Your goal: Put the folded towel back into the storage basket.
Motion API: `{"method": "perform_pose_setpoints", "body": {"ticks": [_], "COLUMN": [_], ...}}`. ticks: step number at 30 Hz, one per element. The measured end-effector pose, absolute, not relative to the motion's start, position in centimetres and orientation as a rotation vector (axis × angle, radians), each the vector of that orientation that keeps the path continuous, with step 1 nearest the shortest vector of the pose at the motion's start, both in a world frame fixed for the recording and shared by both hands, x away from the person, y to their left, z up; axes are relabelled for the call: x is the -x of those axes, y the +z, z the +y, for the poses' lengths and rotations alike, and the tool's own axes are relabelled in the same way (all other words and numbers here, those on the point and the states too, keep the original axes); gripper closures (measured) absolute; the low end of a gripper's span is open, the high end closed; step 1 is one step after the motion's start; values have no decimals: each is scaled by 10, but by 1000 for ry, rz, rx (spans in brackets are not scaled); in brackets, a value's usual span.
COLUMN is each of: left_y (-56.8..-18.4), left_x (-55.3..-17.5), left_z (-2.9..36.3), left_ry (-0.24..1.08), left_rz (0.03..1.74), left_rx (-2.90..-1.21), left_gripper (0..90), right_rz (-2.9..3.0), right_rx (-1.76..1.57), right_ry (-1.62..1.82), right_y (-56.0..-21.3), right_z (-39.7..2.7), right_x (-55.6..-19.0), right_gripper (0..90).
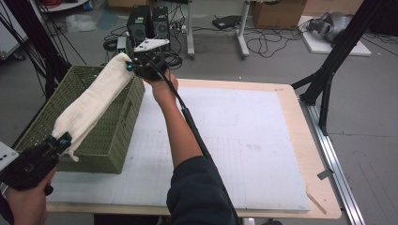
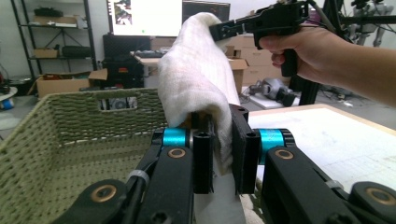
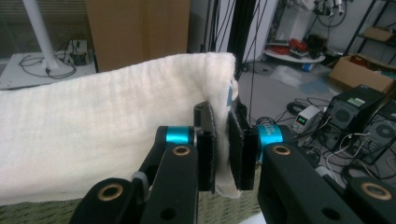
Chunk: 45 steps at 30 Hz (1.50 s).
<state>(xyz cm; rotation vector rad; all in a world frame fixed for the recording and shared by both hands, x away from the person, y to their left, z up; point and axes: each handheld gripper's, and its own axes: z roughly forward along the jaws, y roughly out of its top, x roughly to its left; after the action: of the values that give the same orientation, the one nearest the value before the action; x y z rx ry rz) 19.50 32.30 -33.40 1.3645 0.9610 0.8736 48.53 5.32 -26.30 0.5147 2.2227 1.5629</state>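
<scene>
A cream towel (image 1: 96, 101) hangs stretched between the two claws, running from the lower left of the high view up toward the top centre, above a green woven basket (image 1: 115, 140) that sits at the left edge of the bench (image 1: 244, 140). The left claw (image 1: 60, 140) is clamped on the towel's near end — in the left gripper view the cloth folds down between the black jaws (image 2: 223, 154). The right claw (image 1: 136, 65) is clamped on the far end, and its own view shows the fabric pinched at the corner (image 3: 223, 154), with the rest of the towel spreading to the left of that frame.

The step in hand looks like lowering the towel into the basket. To do it well, both ends should come down together so the cloth stays level and does not catch on the basket's rim. The towel appears to lie over the right side of the basket, so shifting both hands toward the left of the high view first would centre it over the opening. Easing the tension a little would let the middle sag in first — then both claws can let go low inside.
</scene>
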Motion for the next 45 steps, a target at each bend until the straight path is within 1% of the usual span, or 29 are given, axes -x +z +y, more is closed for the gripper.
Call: {"method": "perform_pose_setpoints", "body": {"ticks": [13, 24, 27, 28, 29, 30, 31, 32, 33, 34, 35, 36, 43, 45], "left_y": [-338, -346, -349, -350, -351, -352, -353, -353, -353, -353, -353, -353, -349, -347], "left_x": [-196, -203, -207, -209, -210, -211, -213, -213, -212, -211, -209, -205, -202, -201], "left_z": [340, 341, 342, 342, 343, 346, 349, 352, 356, 358, 360, 363, 365, 364], "left_ry": [884, 853, 867, 892, 924, 943, 941, 932, 933, 938, 944, 950, 932, 923], "left_rz": [1012, 1041, 1062, 1083, 1116, 1162, 1210, 1243, 1261, 1274, 1276, 1279, 1261, 1258], "left_rx": [-1343, -1350, -1358, -1362, -1354, -1333, -1297, -1264, -1242, -1226, -1224, -1218, -1214, -1216], "left_gripper": [808, 808, 807, 767, 643, 492, 396, 349, 312, 304, 304, 309, 304, 277], "right_rz": [2249, 2238, 2236, 2244, 2243, 2240, 2221, 2204, 2200, 2194, 2194, 2202, 2215, 2229], "right_rx": [-515, -544, -568, -586, -593, -605, -623, -644, -670, -683, -683, -685, -664, -633], "right_ry": [1555, 1524, 1512, 1486, 1468, 1445, 1428, 1420, 1407, 1412, 1412, 1430, 1462, 1480], "right_y": [-272, -277, -279, -283, -286, -289, -292, -296, -299, -301, -301, -303, -305, -306], "right_z": [105, 110, 112, 119, 123, 129, 134, 140, 144, 147, 147, 150, 145, 141], "right_x": [-500, -504, -506, -509, -511, -512, -512, -513, -513, -513, -513, -512, -507, -502], "right_gripper": [828, 827, 827, 827, 825, 805, 704, 543, 460, 436, 436, 403, 379, 364]}}
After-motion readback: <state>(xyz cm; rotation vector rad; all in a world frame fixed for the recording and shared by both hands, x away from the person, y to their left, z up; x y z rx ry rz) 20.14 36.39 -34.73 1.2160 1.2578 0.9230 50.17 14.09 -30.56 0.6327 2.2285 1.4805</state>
